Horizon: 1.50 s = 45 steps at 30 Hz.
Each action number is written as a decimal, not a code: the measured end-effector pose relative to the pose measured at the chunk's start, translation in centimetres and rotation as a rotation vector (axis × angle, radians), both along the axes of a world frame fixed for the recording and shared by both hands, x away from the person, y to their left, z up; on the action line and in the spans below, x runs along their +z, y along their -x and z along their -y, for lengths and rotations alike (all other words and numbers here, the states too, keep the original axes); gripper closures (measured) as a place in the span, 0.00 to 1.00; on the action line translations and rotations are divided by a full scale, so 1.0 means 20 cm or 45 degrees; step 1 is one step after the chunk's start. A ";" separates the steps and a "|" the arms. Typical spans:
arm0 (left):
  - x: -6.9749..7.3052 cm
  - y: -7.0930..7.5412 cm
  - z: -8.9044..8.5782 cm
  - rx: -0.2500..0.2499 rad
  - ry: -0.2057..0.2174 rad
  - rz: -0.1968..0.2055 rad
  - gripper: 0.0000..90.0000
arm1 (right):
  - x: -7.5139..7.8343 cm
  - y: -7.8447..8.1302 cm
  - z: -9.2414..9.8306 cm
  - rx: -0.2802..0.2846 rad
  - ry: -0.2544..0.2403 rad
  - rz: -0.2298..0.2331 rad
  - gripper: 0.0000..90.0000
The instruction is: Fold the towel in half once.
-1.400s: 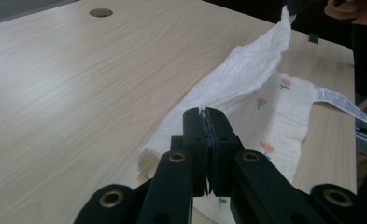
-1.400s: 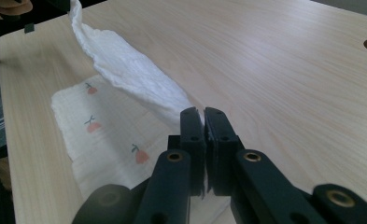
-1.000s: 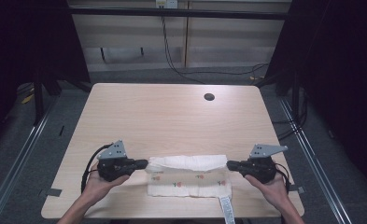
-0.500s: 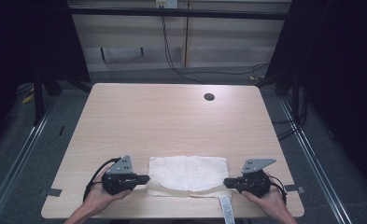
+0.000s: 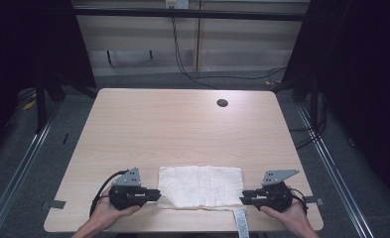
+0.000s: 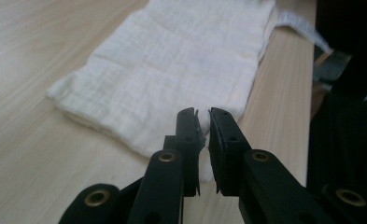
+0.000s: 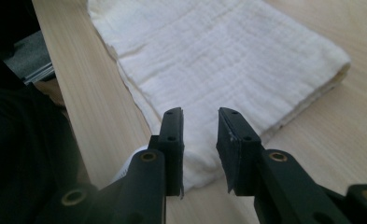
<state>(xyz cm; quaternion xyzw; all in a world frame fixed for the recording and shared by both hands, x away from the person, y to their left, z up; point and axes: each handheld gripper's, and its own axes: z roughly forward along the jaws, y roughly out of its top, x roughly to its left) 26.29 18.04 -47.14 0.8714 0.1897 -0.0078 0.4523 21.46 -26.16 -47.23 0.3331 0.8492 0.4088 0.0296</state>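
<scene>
A white cloth [image 5: 201, 186] lies folded flat near the table's front edge, its label [image 5: 240, 218] hanging over that edge. My left gripper [image 5: 158, 195] rests at the cloth's left end. Its jaws have just been opening and stand a narrow slit apart [image 6: 203, 116], with the cloth's corner [image 6: 172, 65] in the slit, not pinched. My right gripper [image 5: 243, 200] sits at the cloth's right end. Its jaws have just been opening too and stand clearly apart [image 7: 200, 116], with the cloth's edge [image 7: 228, 60] lying loose between them.
The wooden table [image 5: 182, 129] stretches away beyond the cloth, with a round cable hole [image 5: 222, 103] at its far right. Metal rails run along both sides on the floor, and cables hang at the back wall.
Both hands came toward the near edge and down, laying the cloth flat on the table. Both pairs of jaws, shut on the cloth's ends before, now stand apart.
</scene>
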 end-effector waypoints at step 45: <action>0.01 -0.22 0.28 0.126 -0.140 -0.042 0.53 | 0.04 -0.11 -0.13 -0.109 0.146 0.117 0.66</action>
